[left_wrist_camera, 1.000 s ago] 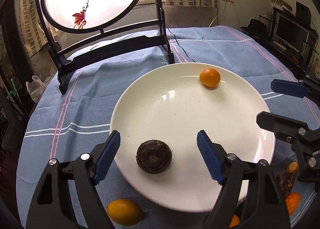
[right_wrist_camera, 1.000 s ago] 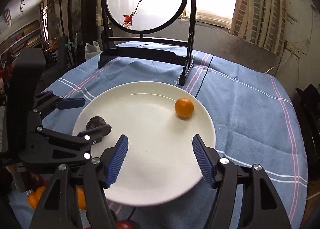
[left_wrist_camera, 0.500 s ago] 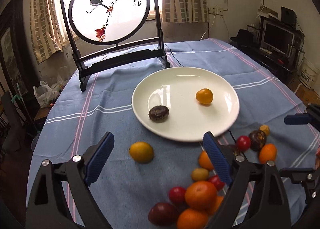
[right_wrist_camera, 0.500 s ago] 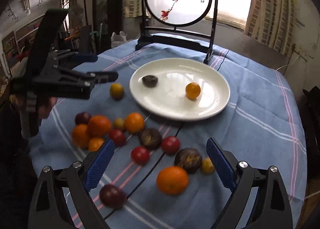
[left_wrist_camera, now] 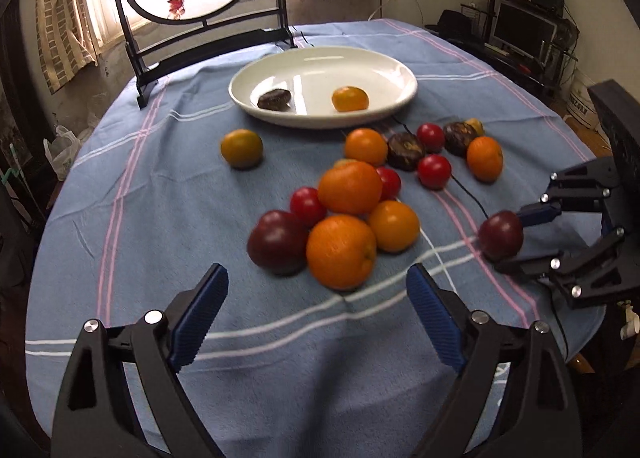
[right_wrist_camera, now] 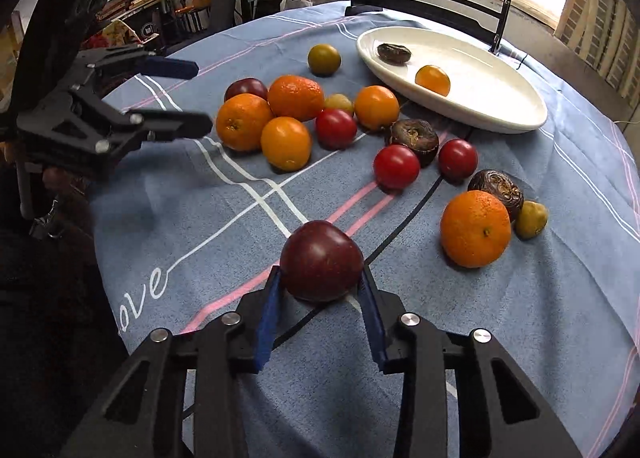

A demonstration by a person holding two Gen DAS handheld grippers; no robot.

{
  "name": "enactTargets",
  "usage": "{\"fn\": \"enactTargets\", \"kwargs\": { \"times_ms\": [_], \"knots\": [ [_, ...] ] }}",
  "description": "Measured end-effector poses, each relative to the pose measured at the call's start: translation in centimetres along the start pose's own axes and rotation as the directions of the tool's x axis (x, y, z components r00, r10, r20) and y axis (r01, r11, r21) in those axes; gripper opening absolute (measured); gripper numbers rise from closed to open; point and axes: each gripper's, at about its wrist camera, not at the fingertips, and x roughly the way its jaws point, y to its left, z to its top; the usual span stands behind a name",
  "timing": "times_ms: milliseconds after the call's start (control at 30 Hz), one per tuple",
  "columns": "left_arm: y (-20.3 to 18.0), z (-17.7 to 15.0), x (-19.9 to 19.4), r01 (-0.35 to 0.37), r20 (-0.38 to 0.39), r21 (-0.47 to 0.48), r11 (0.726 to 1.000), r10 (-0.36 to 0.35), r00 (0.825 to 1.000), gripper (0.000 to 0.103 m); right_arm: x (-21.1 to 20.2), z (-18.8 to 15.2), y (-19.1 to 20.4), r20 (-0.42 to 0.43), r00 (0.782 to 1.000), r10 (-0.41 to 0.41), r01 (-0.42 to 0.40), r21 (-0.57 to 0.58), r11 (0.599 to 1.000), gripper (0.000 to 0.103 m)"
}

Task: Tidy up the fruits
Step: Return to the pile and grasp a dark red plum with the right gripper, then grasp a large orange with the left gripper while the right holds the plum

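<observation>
Right gripper (right_wrist_camera: pixel 320 290) clamped on dark red plum (right_wrist_camera: pixel 321 260), both blue pads touching its sides, plum low over blue tablecloth (right_wrist_camera: pixel 200 218). Left gripper (left_wrist_camera: pixel 318 312) spread wide, holding nothing, hovers just short of fruit pile (left_wrist_camera: pixel 344 218). White plate (left_wrist_camera: pixel 396 74) at far side holds one small orange (left_wrist_camera: pixel 350 98), one dark wrinkled fruit (left_wrist_camera: pixel 274 99).
</observation>
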Motion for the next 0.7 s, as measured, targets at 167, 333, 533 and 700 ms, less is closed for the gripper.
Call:
{"fn": "enactTargets", "kwargs": {
  "times_ms": [167,333,533,700],
  "knots": [
    [-0.8,-0.5,2.0,0.035,-0.043,0.002,0.999,-0.034,0.998,0.072,-0.7,-0.1,-1.0,0.012,1.0,-0.011,0.01,0.033,0.999,0.037],
    [-0.7,0.9,3.2,0.042,-0.048,-0.03,0.999,-0.043,0.998,0.053,-1.1,-0.1,-1.9,0.029,1.0,-0.01,0.008,0.059,0.998,0.037],
    [-1.5,2.0,3.4,0.021,-0.031,0.008,1.0,-0.021,0.999,0.042,-1.0,-0.2,-2.4,0.031,0.999,-0.014,0.012,0.076,0.997,0.037],
    [-0.2,1.4,2.7,0.079,-0.05,-0.045,0.996,-0.081,0.995,0.04,-1.5,-0.1,-2.8,0.053,0.998,-0.02,0.015,0.079,0.997,0.037]
  ]
}}
